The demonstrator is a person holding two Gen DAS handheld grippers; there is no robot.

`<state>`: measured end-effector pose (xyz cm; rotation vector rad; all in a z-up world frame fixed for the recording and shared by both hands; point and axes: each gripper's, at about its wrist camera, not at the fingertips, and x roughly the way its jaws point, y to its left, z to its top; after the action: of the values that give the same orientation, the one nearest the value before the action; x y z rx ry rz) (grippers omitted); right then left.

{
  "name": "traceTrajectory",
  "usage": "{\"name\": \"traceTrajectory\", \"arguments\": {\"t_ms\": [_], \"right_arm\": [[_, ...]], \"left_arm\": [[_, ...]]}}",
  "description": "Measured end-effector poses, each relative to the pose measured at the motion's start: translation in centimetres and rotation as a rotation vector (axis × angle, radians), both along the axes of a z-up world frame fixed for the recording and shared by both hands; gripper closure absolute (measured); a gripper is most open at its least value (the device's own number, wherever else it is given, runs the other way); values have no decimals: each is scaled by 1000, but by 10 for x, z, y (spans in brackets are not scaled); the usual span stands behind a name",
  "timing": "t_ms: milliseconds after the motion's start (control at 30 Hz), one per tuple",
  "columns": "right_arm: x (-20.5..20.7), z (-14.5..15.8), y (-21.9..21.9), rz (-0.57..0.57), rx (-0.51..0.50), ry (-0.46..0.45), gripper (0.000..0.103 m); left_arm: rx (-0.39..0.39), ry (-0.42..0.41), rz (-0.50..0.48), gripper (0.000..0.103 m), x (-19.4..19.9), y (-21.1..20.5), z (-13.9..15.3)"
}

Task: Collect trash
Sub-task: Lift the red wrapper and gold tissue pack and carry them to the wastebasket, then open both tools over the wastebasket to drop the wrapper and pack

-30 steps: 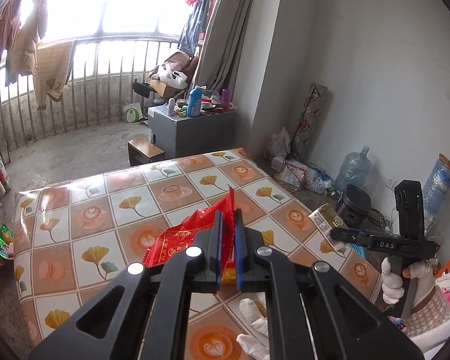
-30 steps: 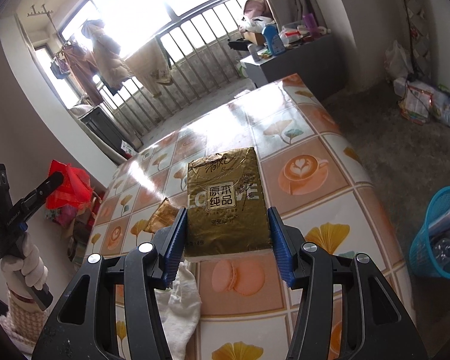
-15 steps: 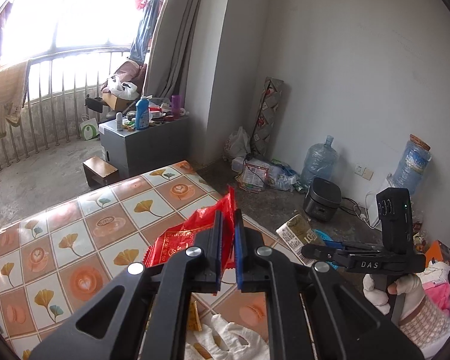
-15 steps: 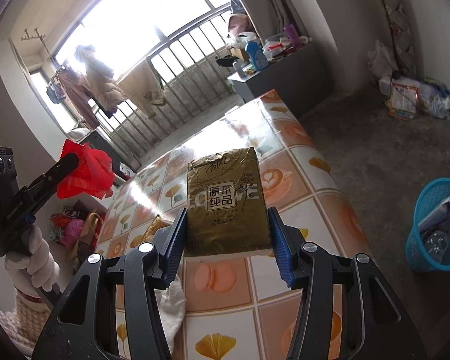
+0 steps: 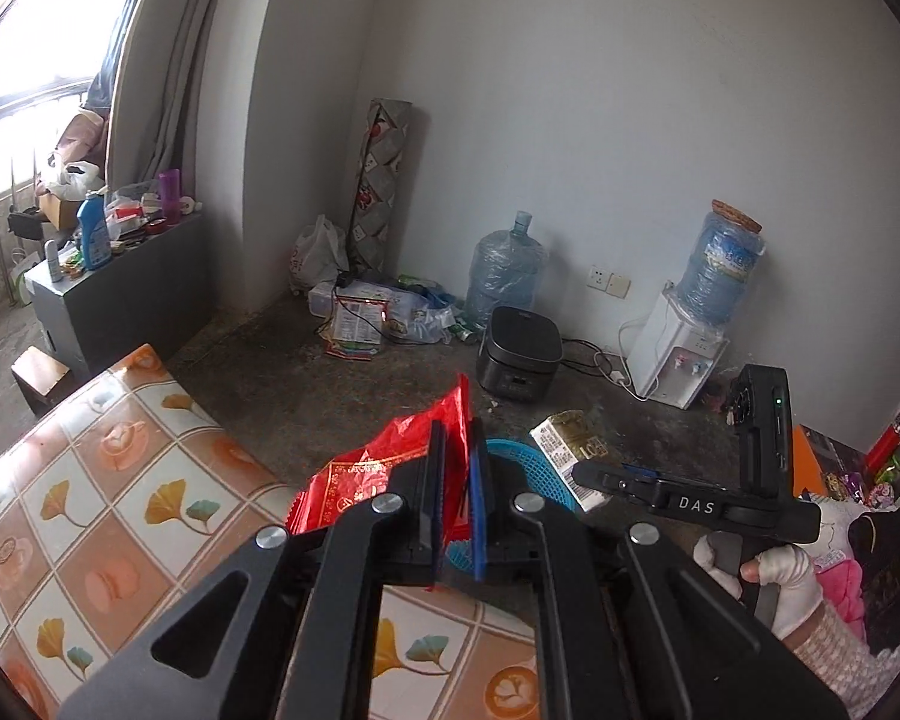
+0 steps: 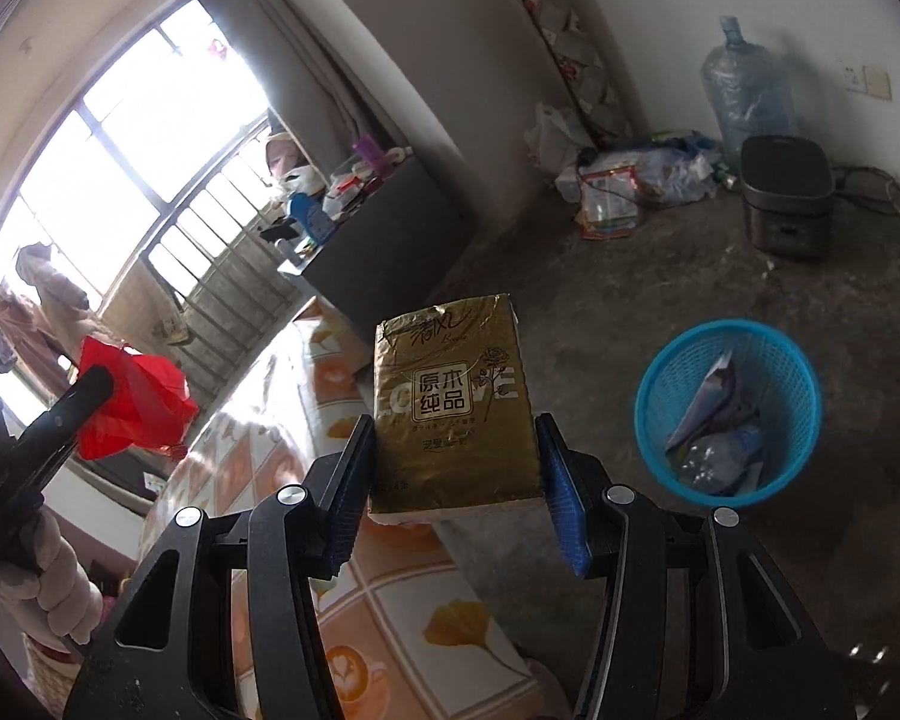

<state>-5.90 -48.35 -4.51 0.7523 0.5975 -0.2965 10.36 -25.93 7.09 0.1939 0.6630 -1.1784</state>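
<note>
- Left gripper, seen from its own wrist camera: jaws nearly together, clamped on a crumpled red plastic wrapper with gold print; wrapper fanned out to the left of the fingers and up past their tips.
- Same red wrapper in the right wrist view: carried clear of the tabletop, off to the left of the frame, pinched at the tip of the dark left tongs.
- Right gripper: jaws about half apart, blue ribbed pads pressed against both long sides of a flat gold foil tissue pack with printed characters; pack held face up and projecting forward past the fingertips.
- Gold pack in the left wrist view: held over the floor, past the table edge, near the basket rim.
- Round blue plastic mesh waste basket: upright on the bare concrete floor, to the right of the gold pack and apart from it; opening unobstructed, wrappers and a bottle inside.
- Table under a tiled orange-and-white oilcloth: corner and right edge rounded, ending just short of the basket; open floor beyond.
- Dark rice cooker, water jugs and bagged clutter: along the far wall, well apart from the basket.
- White-gloved hand: wrapped on the right gripper's handle.
</note>
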Motion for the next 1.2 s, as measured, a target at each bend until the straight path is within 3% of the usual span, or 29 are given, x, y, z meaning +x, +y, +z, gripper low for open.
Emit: {"name": "traceTrajectory", "arguments": {"t_ms": [133, 267, 500, 567, 600, 633, 700, 767, 900, 1067, 1200], "right_arm": [[-20, -22, -35, -144, 41, 81, 54], [-27, -37, -59, -224, 70, 121, 53], [-14, -69, -115, -321, 127, 172, 50], [-10, -86, -131, -340, 151, 194, 41], [-9, -97, -139, -358, 157, 219, 38], [-11, -107, -145, -379, 151, 257, 37], [-17, -119, -150, -416, 155, 302, 37], [-26, -120, -148, -423, 176, 275, 37], [-32, -114, -139, -428, 145, 263, 37], [-30, -91, -123, -409, 70, 231, 37], [-24, -58, -100, -360, -46, 188, 32]], "left_arm": [[40, 84, -104, 97, -5, -72, -23], [86, 112, -195, 96, -15, -142, -47], [159, 170, -263, 95, -16, -249, -105], [186, 206, -274, 79, -12, -273, -127], [196, 225, -265, 61, -10, -282, -137], [203, 241, -246, 56, -8, -289, -145], [213, 267, -201, 56, -4, -294, -153], [187, 289, -201, 53, -3, -290, -150], [158, 229, -217, 47, -5, -276, -129], [98, 188, -227, 41, -5, -246, -86], [26, 102, -215, 27, -5, -200, -38]]}}
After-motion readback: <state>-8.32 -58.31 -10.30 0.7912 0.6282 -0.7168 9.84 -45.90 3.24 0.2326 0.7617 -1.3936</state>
